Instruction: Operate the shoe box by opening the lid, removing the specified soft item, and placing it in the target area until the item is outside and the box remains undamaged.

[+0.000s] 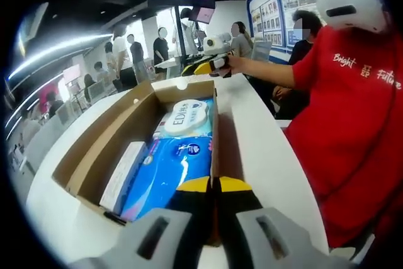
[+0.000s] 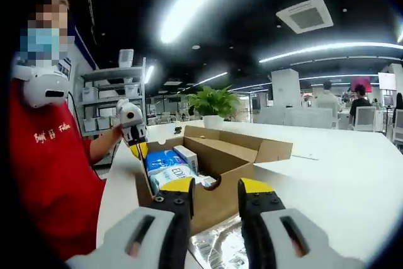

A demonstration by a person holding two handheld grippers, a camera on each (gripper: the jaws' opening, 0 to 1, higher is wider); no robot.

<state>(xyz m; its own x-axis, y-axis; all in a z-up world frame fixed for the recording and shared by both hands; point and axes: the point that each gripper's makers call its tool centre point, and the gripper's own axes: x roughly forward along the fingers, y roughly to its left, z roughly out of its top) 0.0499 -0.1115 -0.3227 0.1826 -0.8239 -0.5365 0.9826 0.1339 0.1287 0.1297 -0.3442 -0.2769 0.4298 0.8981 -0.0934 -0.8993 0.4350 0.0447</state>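
The brown shoe box lies open on the white table, its lid flap folded out to the side. Inside lie a blue soft wipes pack with a white cap and a slim white carton. My left gripper is shut on the box's thin side wall at the near end. My right gripper stands open just in front of the other end wall, a jaw on each side of its notch. The wipes pack shows inside the shoe box. Each gripper appears in the other's view: the right gripper and the left gripper.
A person in a red shirt with a white headset stands close along one side of the table. A potted plant stands beyond the box. A crinkled silvery sheet lies under the box's end. Other people and desks are in the background.
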